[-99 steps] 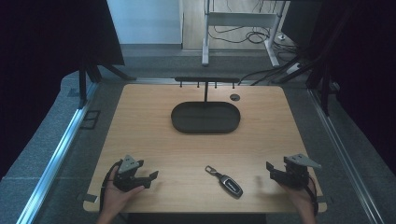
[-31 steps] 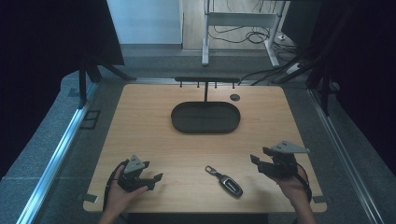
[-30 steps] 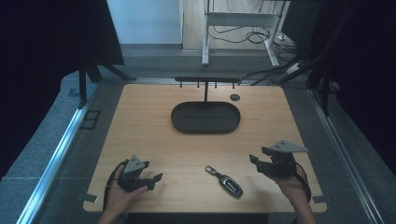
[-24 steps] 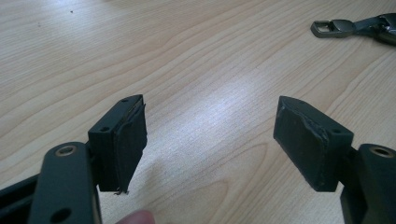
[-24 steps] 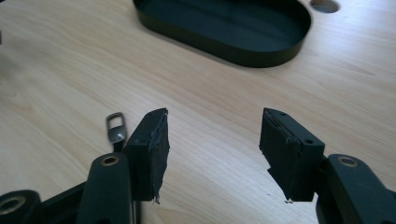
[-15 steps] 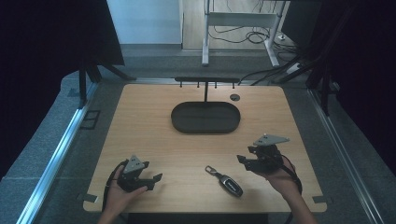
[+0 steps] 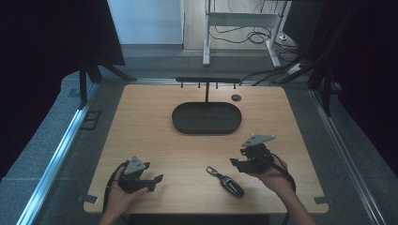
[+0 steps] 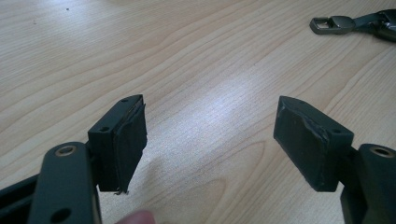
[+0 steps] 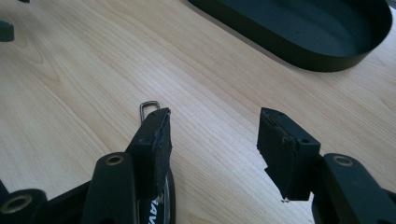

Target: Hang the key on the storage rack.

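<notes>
The left gripper rests at the tabletop's near left corner with its jaws spread wide and nothing between them; its pads are blocks of dark rubber, frayed at the edges, over pale, matt, fine-grained wood. The car key lies flat near the near edge, a little right of the middle: a smooth, glossy black fob with a short strap ending in a thin metal loop. The right gripper hovers just beside it, jaws apart and holding nothing; they have just been closing a little, and in the right gripper view the fob lies under the left jaw, not between the pads. That offset is the main risk: if the jaws close from here, one pad would likely land on top of the slick fob and push it across the smooth wood, or catch the loop alone, so that the key swings and slips free. Toward the far edge sits the oval tray, matt black with a low upright rim, which a dangling key could strike in being carried across.
</notes>
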A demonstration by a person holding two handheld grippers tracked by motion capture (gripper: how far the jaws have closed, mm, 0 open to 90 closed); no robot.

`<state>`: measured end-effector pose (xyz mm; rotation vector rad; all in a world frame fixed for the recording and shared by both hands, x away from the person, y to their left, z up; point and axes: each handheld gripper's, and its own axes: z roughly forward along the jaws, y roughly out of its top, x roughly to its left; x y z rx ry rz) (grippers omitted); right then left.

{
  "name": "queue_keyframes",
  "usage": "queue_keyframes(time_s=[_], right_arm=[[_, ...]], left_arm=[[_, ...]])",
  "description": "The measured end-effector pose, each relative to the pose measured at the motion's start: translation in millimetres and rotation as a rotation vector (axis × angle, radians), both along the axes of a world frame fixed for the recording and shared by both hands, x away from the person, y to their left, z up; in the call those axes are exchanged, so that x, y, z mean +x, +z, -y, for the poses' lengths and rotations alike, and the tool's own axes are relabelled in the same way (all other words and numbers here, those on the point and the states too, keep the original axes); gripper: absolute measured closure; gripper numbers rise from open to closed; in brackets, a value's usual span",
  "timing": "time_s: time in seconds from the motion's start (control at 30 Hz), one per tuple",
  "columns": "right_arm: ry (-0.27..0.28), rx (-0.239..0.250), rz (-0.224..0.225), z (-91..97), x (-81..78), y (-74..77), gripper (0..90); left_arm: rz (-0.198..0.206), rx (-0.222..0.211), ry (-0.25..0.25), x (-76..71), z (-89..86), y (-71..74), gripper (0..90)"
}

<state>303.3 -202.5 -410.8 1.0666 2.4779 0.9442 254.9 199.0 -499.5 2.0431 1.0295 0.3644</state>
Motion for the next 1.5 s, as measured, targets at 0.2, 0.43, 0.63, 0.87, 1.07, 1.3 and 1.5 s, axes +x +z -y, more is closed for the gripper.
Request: queue_keyframes(time_s=[0.2, 0.43, 0.63, 0.87, 1.07, 1.3, 1.5], right_arm=[[0.025, -0.028, -0.014, -11.4, 1.9, 0.0, 44.8], [0.062, -0.036, -0.038, -23.3, 3.2, -1.0, 47.7], [0.078, -0.063, -0.057, -32.4, 6.5, -6.2, 47.7], [0.108, -0.134, -0.096, -47.4, 8.5, -21.1, 47.9], [0.139, -0.171, -0.139, -56.9, 9.7, -34.1, 51.9], [0.149, -0.187, -0.183, -59.1, 12.9, -42.6, 56.3], [0.150, -0.223, -0.234, -63.6, 17.4, -53.7, 58.2]], left_arm=[[0.001, -0.001, 0.002, -0.3, 0.3, 0.1, 26.0], [-0.001, 0.012, -0.003, -1.3, 2.9, -1.0, 26.0], [-0.007, 0.009, 0.000, -0.4, 2.3, -3.5, 26.0], [-0.004, 0.006, -0.002, -1.0, 1.4, -2.4, 26.1], [-0.005, 0.009, -0.006, -1.1, 2.3, -2.9, 26.1], [-0.005, 0.008, -0.004, -0.9, 2.0, -2.9, 26.0], [-0.009, 0.009, -0.010, -1.6, 4.6, -4.0, 26.0]])
